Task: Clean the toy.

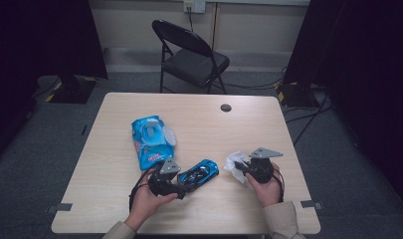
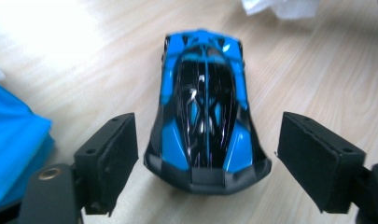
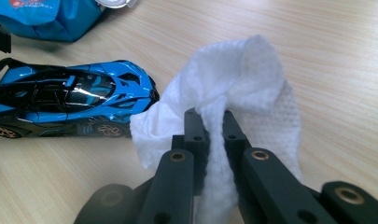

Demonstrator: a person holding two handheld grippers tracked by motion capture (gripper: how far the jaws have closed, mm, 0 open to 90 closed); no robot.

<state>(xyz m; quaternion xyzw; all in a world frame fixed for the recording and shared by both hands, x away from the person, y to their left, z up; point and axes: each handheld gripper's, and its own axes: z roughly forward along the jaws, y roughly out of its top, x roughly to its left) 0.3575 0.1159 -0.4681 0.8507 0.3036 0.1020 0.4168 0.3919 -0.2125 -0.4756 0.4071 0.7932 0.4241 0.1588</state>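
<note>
Toy car: blue and black toy car (image 2: 206, 109) stands on its wheels on the surface (image 1: 199, 219), near the front edge, about midway between the two hands.
Left gripper: left gripper (image 2: 205, 154) has its jaws spread, one on each side of the car's rear end; the pads stand clear of the bodywork.
Right gripper: right gripper (image 3: 210, 122) is pressed together on a white wipe (image 3: 242, 74), which bunches up above the jaws, just beside the car's nose.
Wipe pack: blue wipe pack (image 1: 150, 141) lies left of centre, lid flap open, behind the left hand (image 1: 148, 201).
Right hand: right hand (image 1: 266, 189) sits near the front right corner.
</note>
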